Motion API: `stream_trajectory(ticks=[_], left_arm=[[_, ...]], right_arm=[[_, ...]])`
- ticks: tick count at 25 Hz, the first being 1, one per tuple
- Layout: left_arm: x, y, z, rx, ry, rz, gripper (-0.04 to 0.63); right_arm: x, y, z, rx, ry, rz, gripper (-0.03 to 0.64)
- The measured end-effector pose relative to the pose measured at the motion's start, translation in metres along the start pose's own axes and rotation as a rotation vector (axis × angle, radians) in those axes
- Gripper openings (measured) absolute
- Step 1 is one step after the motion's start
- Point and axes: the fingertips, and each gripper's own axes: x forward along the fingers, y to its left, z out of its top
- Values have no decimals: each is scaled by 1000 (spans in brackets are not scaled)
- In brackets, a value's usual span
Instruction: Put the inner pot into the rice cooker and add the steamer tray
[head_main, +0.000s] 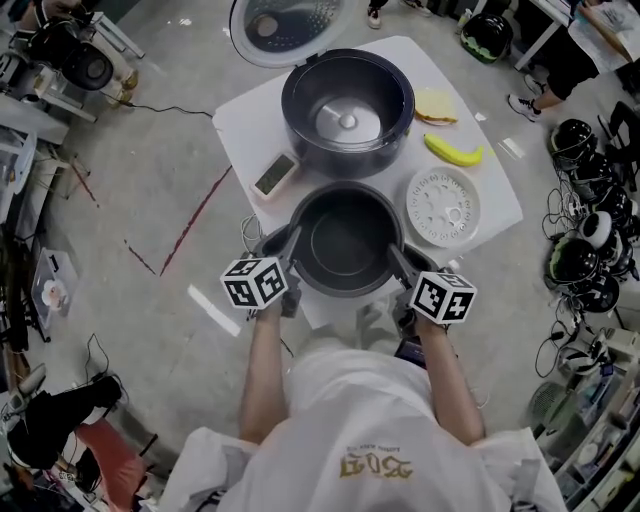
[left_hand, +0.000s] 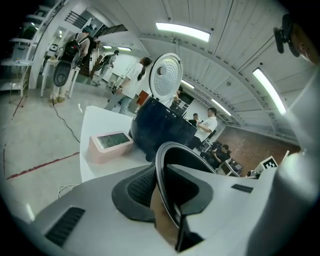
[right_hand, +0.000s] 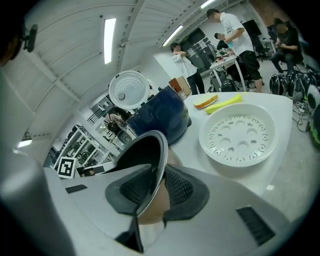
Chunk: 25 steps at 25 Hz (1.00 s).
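Table (head_main: 250, 125): left claw (left_hand: 161, 186), right claw (right_hand: 156, 186) pinch pot (head_main: 345, 242); head view hides contact.

I see the dark inner pot (head_main: 345, 240) upright and empty at the worktop's (head_main: 250, 130) 6 o'clock edge. The open rice cooker (head_main: 347, 110) stands at its 12 o'clock, lid raised. The white perforated steamer tray (head_main: 443, 205) lies flat at the pot's 2 o'clock.

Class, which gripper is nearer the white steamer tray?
Right. The right gripper clamps the pot rim beside the steamer tray; the left gripper clamps the rim on the pot's far side.
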Motion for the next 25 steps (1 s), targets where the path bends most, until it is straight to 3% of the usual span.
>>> stream_trajectory(ticks=[11,25], left_arm=[[-17,-23,14,-37,-39,-50,74],[-56,-39,84,-4,-135,-167,72]], right_arm=[[-30,18,13,-12,-58,14,86],[-48,86,57,-67,-200,49,80]])
